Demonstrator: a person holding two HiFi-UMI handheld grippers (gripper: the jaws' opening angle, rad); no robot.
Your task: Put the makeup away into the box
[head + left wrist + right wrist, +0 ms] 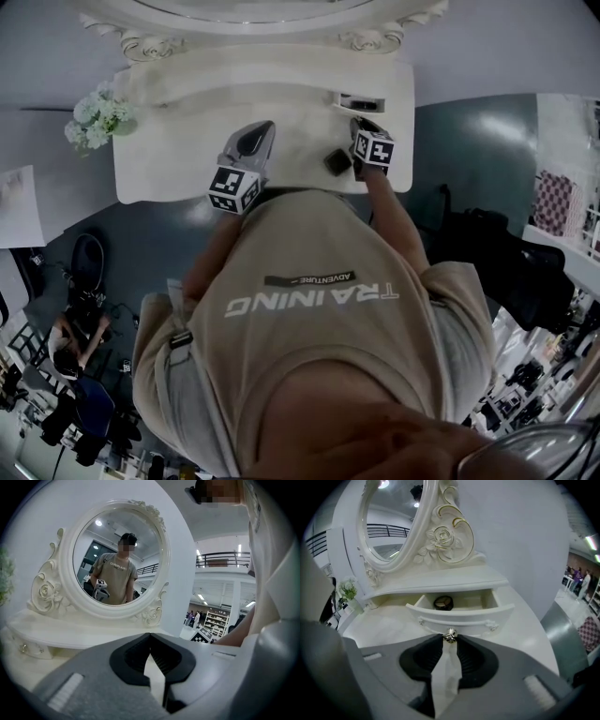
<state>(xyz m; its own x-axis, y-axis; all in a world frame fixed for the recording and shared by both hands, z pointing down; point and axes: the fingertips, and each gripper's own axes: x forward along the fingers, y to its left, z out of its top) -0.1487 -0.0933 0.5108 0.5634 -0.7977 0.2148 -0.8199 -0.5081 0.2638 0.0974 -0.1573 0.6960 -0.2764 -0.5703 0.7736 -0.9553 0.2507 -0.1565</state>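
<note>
The small drawer (pixel 457 616) of the white vanity table (pixel 187 141) is pulled open. A round black makeup compact (pixel 443 603) lies inside it. My right gripper (pixel 449 642) points down at the drawer front, its tips shut on the silver drawer knob (pixel 450 634). In the head view the right gripper (pixel 363 127) is at the table's right end by the open drawer (pixel 361 100), and a small dark makeup case (pixel 337 161) lies on the tabletop just left of it. My left gripper (pixel 251 142) hovers over the table's middle, jaws (pixel 150 637) shut and empty.
An oval mirror (pixel 117 559) in an ornate white frame stands at the back of the table and reflects the person. A vase of white flowers (pixel 97 118) sits at the table's left end. The table's right edge (pixel 534 634) drops to dark floor.
</note>
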